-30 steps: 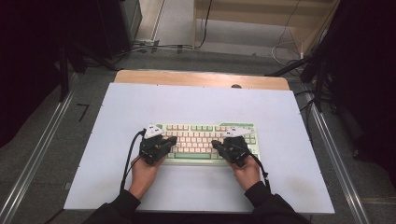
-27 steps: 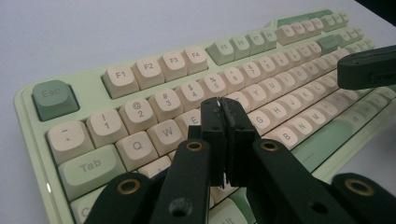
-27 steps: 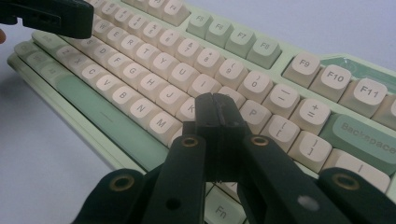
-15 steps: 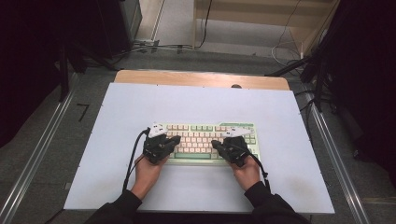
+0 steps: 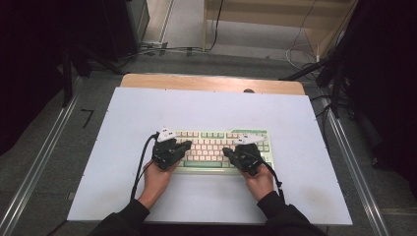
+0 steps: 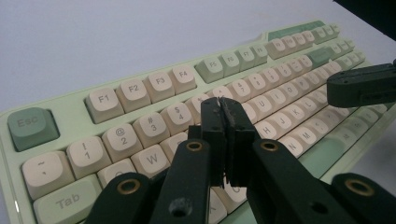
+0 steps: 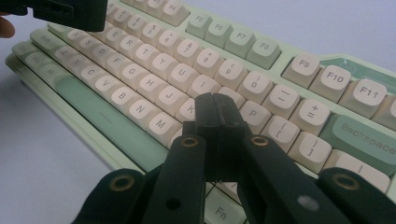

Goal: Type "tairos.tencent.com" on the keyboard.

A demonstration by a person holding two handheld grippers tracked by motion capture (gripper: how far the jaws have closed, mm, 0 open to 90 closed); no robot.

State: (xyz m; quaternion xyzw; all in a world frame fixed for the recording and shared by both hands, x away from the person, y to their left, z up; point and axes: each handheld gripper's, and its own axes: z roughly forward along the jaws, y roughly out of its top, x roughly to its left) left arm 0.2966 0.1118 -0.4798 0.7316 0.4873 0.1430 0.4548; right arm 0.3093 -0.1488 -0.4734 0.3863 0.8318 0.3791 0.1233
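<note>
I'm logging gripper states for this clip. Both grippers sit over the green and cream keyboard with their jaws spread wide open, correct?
Not quite. Both grippers do sit over the keyboard, but the jaws are shut, not open. The left gripper view shows the left gripper with its jaws pressed together and nothing between them, and the right gripper view shows the same for the right gripper.

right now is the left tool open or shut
Shut: the left tool has its two black jaws pressed together, nothing between them, above the keyboard.

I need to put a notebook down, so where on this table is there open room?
The white mat is bare between the keyboard and the wooden far edge, and beside either keyboard end. It is crowded near the left gripper and right gripper.
</note>
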